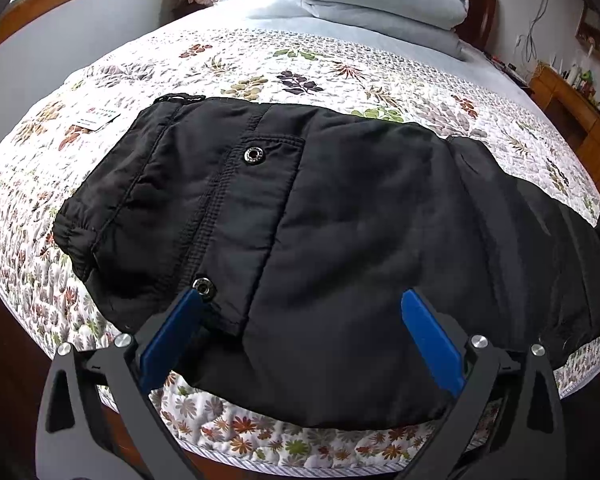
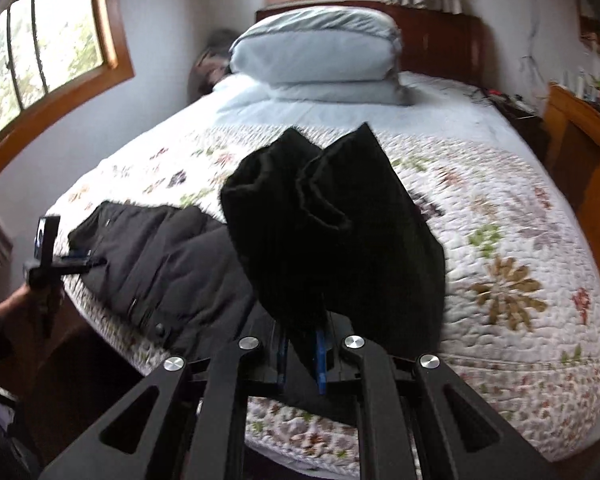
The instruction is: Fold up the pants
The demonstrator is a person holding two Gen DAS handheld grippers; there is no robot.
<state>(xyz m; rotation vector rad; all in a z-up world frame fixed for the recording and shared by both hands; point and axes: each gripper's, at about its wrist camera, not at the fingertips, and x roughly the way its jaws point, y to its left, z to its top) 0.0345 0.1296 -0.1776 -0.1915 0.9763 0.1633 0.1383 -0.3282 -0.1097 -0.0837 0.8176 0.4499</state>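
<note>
Black pants (image 1: 340, 216) lie flat across the floral quilt (image 1: 260, 64), waistband to the left, a back pocket with a snap (image 1: 253, 155) facing up. My left gripper (image 1: 300, 300) is open, its blue fingers (image 1: 172, 332) spread just above the near edge of the pants at the seat. In the right wrist view my right gripper (image 2: 302, 344) is shut on the leg end of the pants (image 2: 332, 216) and holds it lifted above the bed, the cuffs standing up. The rest of the pants (image 2: 168, 256) lies to the left, with the left gripper (image 2: 76, 262) at its edge.
Folded light blue bedding (image 2: 316, 56) is stacked at the head of the bed. A wooden cabinet (image 2: 580, 148) stands on the right. Windows (image 2: 48, 40) are on the left wall. A small paper tag (image 1: 96, 116) lies on the quilt beyond the waistband.
</note>
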